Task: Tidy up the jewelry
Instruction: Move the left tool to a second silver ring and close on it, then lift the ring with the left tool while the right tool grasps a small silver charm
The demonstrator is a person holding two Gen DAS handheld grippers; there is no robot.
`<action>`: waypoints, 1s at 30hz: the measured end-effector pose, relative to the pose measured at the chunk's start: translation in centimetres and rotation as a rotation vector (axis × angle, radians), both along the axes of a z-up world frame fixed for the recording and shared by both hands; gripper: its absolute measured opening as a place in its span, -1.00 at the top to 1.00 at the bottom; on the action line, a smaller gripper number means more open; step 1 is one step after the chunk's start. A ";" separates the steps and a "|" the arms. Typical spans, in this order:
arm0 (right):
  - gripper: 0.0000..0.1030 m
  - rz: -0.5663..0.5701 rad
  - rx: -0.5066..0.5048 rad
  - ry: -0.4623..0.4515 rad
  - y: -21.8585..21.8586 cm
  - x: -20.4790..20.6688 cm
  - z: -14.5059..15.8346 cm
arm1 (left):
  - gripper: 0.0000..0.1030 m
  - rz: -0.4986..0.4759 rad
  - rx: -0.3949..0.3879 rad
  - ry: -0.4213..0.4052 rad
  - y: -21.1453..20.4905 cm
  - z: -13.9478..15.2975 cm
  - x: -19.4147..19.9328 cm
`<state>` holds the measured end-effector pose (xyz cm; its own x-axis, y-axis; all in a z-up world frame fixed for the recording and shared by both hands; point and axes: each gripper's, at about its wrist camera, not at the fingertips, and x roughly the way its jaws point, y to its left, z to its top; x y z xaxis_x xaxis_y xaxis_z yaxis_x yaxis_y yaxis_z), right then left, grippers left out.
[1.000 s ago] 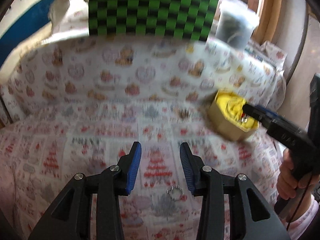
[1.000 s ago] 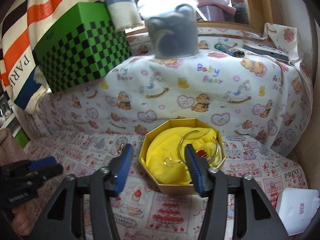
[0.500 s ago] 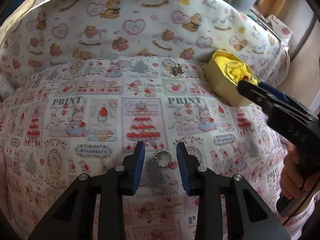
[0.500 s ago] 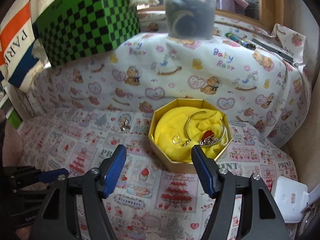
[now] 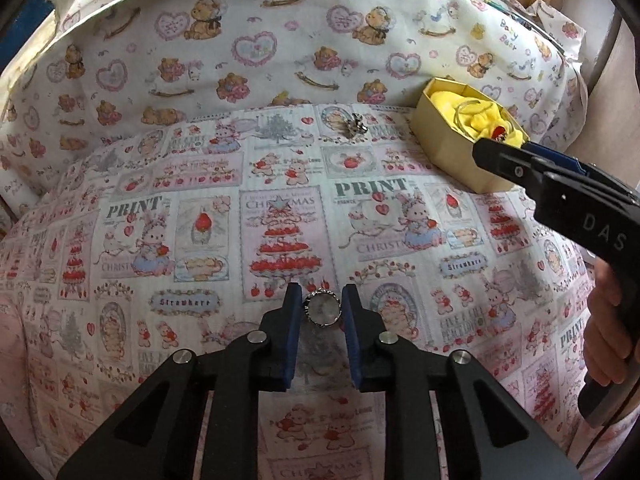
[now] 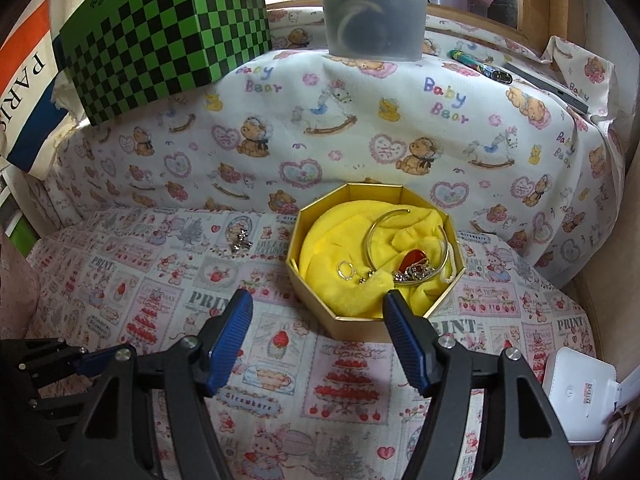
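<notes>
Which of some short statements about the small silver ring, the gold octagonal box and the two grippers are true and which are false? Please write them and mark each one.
1. The small silver ring lies between the blue pads of the left gripper. True.
2. The gold octagonal box is lined with red cloth. False: the cloth is yellow.
3. The right gripper is shut on a bangle. False: it is open and holds nothing.
4. A thin gold bangle lies inside the box. True.
5. A small silver charm lies on the printed cloth, left of the box. True.
</notes>
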<state>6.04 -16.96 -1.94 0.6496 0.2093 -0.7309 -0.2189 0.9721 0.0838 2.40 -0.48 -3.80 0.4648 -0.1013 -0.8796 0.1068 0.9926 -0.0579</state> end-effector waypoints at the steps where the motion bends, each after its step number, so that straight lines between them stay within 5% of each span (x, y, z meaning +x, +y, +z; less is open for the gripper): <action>1: -0.27 0.000 0.000 0.001 0.0 0.0 0.0 | 0.65 0.002 -0.005 -0.004 0.1 0.0 0.0; 10: -0.27 -0.001 0.000 0.005 0.0 0.0 0.1 | 0.64 0.005 -0.030 -0.045 0.8 0.3 0.5; 13: -0.27 -0.002 0.001 0.005 0.0 0.0 0.1 | 0.42 0.006 0.009 -0.078 0.4 0.5 0.2; 24: -0.27 -0.010 0.000 0.010 -0.2 0.0 0.1 | 0.42 -0.012 0.057 -0.030 -0.7 -0.4 0.2; 30: -0.27 -0.011 -0.004 0.013 -0.1 0.1 0.0 | 0.61 0.015 0.023 -0.038 0.2 -0.4 0.5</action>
